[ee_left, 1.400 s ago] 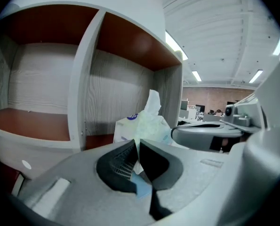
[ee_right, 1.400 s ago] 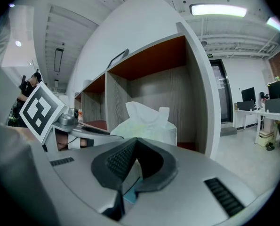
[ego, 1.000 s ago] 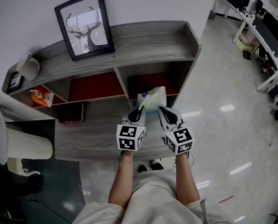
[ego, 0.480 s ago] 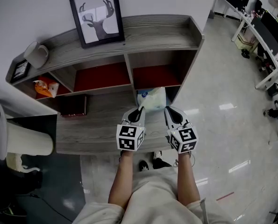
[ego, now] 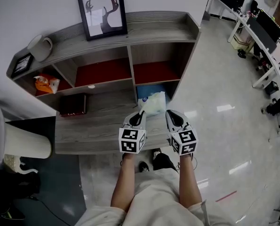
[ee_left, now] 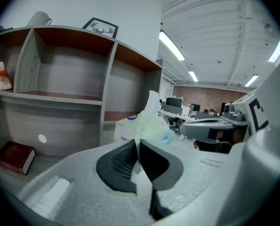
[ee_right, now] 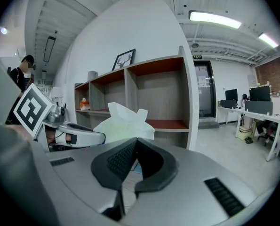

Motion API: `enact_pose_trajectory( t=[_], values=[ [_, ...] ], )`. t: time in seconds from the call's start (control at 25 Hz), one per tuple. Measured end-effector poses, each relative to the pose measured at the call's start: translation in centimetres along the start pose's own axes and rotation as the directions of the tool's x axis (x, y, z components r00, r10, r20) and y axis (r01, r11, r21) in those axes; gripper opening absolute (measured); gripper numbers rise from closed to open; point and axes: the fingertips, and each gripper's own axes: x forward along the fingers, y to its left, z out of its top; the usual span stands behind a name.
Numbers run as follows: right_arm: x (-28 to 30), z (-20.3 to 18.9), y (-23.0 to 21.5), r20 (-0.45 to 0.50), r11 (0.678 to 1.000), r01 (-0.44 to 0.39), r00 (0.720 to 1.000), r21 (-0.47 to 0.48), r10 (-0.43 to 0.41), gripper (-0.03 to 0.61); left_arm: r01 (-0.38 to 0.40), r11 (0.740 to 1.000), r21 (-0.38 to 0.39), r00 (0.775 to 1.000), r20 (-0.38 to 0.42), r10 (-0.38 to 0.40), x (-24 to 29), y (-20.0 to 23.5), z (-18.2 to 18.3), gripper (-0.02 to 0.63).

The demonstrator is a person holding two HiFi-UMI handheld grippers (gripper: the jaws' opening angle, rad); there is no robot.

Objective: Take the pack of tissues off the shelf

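The pack of tissues, pale green-white with a blue patch, hangs between both grippers in front of the shelf's lower right compartment, over the lower ledge. My left gripper is shut on the pack's left edge; in the left gripper view the wrapper runs down into the closed jaws of that gripper. My right gripper is shut on the right edge. In the right gripper view the crumpled pack rises just beyond the gripper and its pinched jaws.
On top of the shelf stand a framed deer picture, a white mug and a small frame. An orange snack bag and a dark red book sit at left. Office desks stand on the glossy floor at right.
Both grippers have drawn the pack out of the lower right compartment toward the person and slightly down. The shelf now sits farther away in the head view.
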Motion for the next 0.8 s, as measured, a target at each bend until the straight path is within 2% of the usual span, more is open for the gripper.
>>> enact_pose_trajectory(
  t=[0.28,0.8],
  values=[
    [-1.2,-1.7,1.0,-0.017,1.000,0.013,1.000,0.008,-0.013,0.014,0.000,1.000,0.000,1.000,-0.019,0.000,-1.7,0.3,-1.9,0.012],
    [-3.1,-2.0,2.2,-0.008,1.000,0.009,1.000,0.009,-0.009,0.014,0.001,1.000,0.008,1.000,0.000,-0.001,-3.5,-0.7,-2.2,0.012]
  ],
)
